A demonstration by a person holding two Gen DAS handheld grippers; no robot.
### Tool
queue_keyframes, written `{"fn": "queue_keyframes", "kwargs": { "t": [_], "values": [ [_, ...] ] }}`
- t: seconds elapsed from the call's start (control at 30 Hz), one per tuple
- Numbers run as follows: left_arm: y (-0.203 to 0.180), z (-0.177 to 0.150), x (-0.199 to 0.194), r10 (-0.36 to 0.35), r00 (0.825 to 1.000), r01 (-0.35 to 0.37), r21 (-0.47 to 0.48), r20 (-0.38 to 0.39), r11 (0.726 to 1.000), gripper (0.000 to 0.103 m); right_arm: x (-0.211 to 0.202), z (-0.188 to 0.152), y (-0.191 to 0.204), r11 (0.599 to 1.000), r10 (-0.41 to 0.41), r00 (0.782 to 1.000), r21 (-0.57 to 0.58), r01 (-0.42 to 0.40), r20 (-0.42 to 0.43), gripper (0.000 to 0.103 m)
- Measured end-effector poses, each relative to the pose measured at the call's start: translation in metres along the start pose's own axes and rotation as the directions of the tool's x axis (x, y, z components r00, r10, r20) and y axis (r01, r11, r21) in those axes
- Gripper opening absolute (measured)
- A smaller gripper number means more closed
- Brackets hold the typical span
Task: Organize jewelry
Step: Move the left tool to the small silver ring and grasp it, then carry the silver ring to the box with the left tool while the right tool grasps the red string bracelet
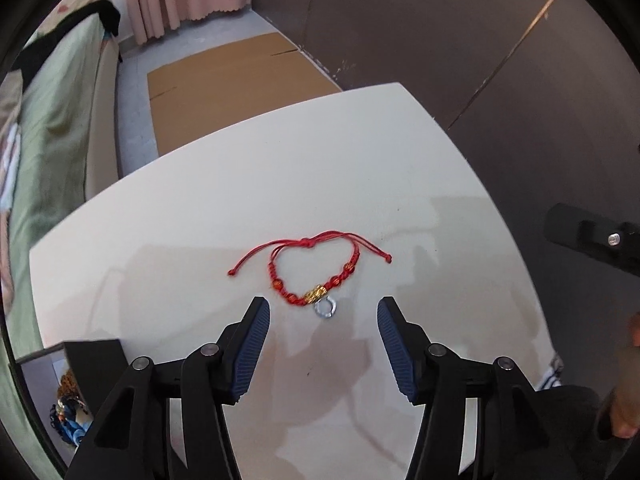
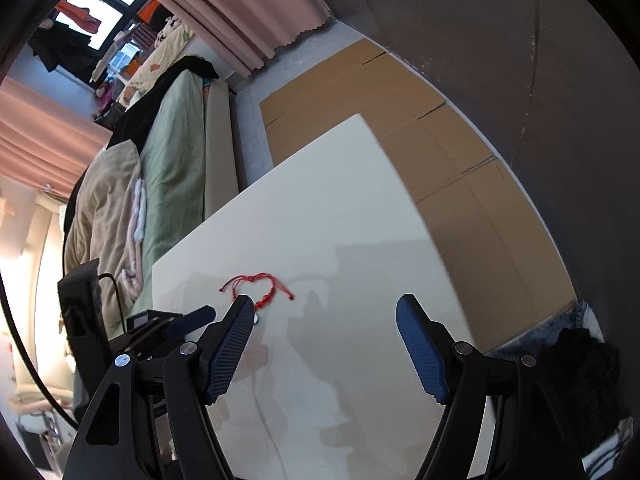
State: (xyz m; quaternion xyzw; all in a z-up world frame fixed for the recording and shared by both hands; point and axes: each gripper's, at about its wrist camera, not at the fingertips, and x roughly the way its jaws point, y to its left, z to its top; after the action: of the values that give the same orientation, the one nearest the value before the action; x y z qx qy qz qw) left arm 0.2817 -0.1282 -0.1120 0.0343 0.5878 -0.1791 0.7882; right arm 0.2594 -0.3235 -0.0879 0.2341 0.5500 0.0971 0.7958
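A red braided cord bracelet [image 1: 316,268] with gold beads lies in a heart shape on the white table [image 1: 240,184]. A small silver ring [image 1: 326,309] lies touching its near side. My left gripper [image 1: 323,308] is open and empty, its blue pads either side of the ring, just short of the bracelet. In the right wrist view the bracelet [image 2: 260,286] lies ahead to the left, partly hidden by the left finger; the ring [image 2: 256,319] peeks out beside it. My right gripper [image 2: 325,306] is open and empty above the table [image 2: 320,208].
A dark open box [image 1: 86,364] with beaded jewelry [image 1: 68,412] inside sits at the table's near left corner. The left gripper also shows in the right wrist view [image 2: 176,326]. Flattened cardboard [image 1: 224,80] lies on the floor beyond; a bed [image 1: 52,128] stands to the left.
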Motion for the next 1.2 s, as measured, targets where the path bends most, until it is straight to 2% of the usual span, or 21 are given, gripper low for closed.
{"fn": "queue_keyframes", "kwargs": {
  "t": [0.03, 0.07, 0.1, 0.4, 0.63, 0.77, 0.93, 1.03, 1.2],
  "values": [
    [-0.004, 0.001, 0.002, 0.021, 1.0, -0.021, 0.009, -0.002, 1.0, 0.049, -0.001, 0.0, -0.003, 1.0, 0.0, 1.0, 0.006, 0.0, 0.0, 0.074],
    [-0.006, 0.001, 0.004, 0.042, 0.999, -0.042, 0.015, -0.002, 0.999, 0.039, -0.002, 0.0, -0.007, 1.0, -0.001, 1.0, 0.012, 0.001, -0.001, 0.074],
    [-0.01, 0.002, 0.006, 0.06, 0.998, -0.06, 0.023, -0.001, 0.998, 0.036, -0.002, 0.001, -0.012, 1.0, -0.003, 1.0, 0.02, 0.003, -0.002, 0.074],
    [-0.015, -0.001, 0.015, 0.131, 0.991, -0.13, 0.022, -0.02, 0.991, 0.026, -0.006, 0.001, -0.022, 1.0, -0.007, 1.0, 0.019, 0.007, 0.0, 0.074],
    [-0.01, -0.004, 0.021, 0.09, 0.994, -0.091, -0.015, -0.061, 0.996, 0.026, -0.002, 0.0, -0.014, 1.0, -0.004, 1.0, 0.004, 0.004, -0.007, 0.074],
    [-0.008, 0.001, 0.022, 0.075, 0.996, -0.077, -0.039, -0.052, 0.996, 0.026, 0.001, -0.001, -0.007, 1.0, -0.006, 1.0, -0.008, 0.006, -0.008, 0.074],
    [-0.016, 0.0, 0.026, 0.149, 0.988, -0.148, 0.028, -0.027, 0.989, 0.025, 0.008, -0.002, -0.004, 1.0, -0.016, 1.0, -0.01, 0.016, -0.016, 0.074],
    [-0.013, -0.001, 0.025, 0.117, 0.993, -0.116, 0.044, -0.028, 0.992, 0.013, 0.014, -0.001, -0.002, 1.0, -0.02, 0.999, -0.01, 0.02, -0.029, 0.074],
    [0.002, -0.009, 0.019, 0.077, 0.997, -0.077, 0.028, -0.02, 0.997, 0.013, 0.027, -0.002, 0.012, 1.0, 0.0, 0.998, -0.026, -0.001, -0.057, 0.074]
  ]
}}
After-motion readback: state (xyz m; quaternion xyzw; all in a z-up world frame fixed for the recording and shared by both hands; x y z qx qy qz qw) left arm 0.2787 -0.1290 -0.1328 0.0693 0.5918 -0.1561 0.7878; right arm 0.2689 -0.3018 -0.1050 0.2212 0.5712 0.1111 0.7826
